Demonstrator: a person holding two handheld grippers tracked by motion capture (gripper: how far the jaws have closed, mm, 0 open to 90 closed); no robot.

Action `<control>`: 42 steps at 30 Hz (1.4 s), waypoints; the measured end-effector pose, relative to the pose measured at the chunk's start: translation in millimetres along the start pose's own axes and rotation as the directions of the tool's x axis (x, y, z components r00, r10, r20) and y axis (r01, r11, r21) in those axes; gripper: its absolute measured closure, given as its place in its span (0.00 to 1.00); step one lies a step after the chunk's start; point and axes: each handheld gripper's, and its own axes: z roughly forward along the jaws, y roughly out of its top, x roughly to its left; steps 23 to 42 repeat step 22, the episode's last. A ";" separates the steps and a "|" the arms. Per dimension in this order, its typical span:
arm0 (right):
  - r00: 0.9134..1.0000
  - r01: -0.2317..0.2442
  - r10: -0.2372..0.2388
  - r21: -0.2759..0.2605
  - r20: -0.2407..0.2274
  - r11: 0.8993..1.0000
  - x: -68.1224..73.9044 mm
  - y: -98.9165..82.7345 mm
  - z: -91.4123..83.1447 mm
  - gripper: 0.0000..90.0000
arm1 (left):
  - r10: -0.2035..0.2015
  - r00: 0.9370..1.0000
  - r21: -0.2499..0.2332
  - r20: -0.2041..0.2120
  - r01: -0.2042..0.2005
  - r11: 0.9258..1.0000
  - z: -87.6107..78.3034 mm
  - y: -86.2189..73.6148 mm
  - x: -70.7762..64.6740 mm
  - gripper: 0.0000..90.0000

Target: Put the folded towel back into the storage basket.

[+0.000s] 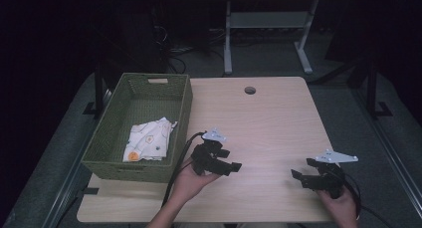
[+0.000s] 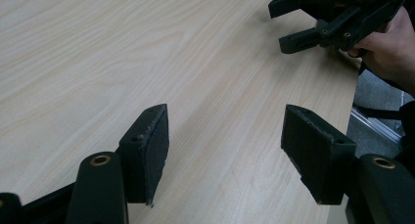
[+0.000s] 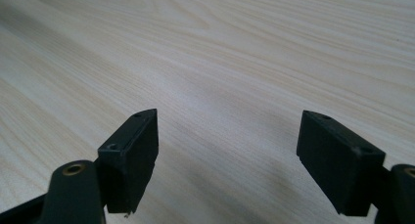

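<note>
My left gripper (image 1: 230, 159) sits low over the light wooden table (image 1: 263, 118), right of a green woven basket (image 1: 134, 171), and a hand holds it. It is open, with bare wood between its pads (image 2: 226, 116). My right gripper (image 1: 301, 168) hovers near the front right of the table, also open and holding nothing (image 3: 229, 119). The two grippers point toward each other, well apart. In the left gripper view the right gripper (image 2: 281, 24) appears at the top right with its hand (image 2: 386, 43). A white patterned cloth (image 1: 147, 141) lies folded inside the basket.
A round cable hole (image 1: 250, 90) is set near the table's far edge. Beyond the table stand the white legs of another desk (image 1: 228, 39) and some floor cables. Grey floor (image 1: 363, 138) shows past the table's right edge.
</note>
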 end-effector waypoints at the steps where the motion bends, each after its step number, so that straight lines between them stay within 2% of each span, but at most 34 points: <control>1: 1.000 0.000 0.000 0.000 0.000 1.000 0.1 0.0 0.1 0.25 | -0.003 1.000 -0.005 0.000 0.003 1.000 0.4 -1.1 -0.7 0.39; 4: 1.000 0.001 -0.001 0.001 0.001 1.000 0.1 0.0 0.4 0.25 | -0.010 1.000 -0.011 0.005 0.010 1.000 1.6 -3.9 -2.2 0.39; 10: 1.000 0.003 -0.003 0.007 0.002 1.000 0.8 -0.2 1.4 0.25 | 0.005 1.000 -0.014 -0.001 -0.006 1.000 7.7 -10.8 -9.7 0.39; 18: 1.000 0.012 -0.012 0.014 0.003 1.000 1.6 0.4 2.7 0.25 | 0.002 1.000 -0.030 0.027 -0.001 1.000 11.2 -20.5 -14.8 0.38; 22: 1.000 0.020 -0.020 0.021 0.002 1.000 3.5 0.8 4.2 0.25 | 0.001 1.000 -0.044 0.027 0.000 0.999 11.1 -27.5 -17.1 0.37; 42: 1.000 0.020 -0.020 0.021 0.002 1.000 3.5 0.8 4.2 0.25 | 0.001 1.000 -0.044 0.027 0.000 0.999 11.1 -27.5 -17.1 0.37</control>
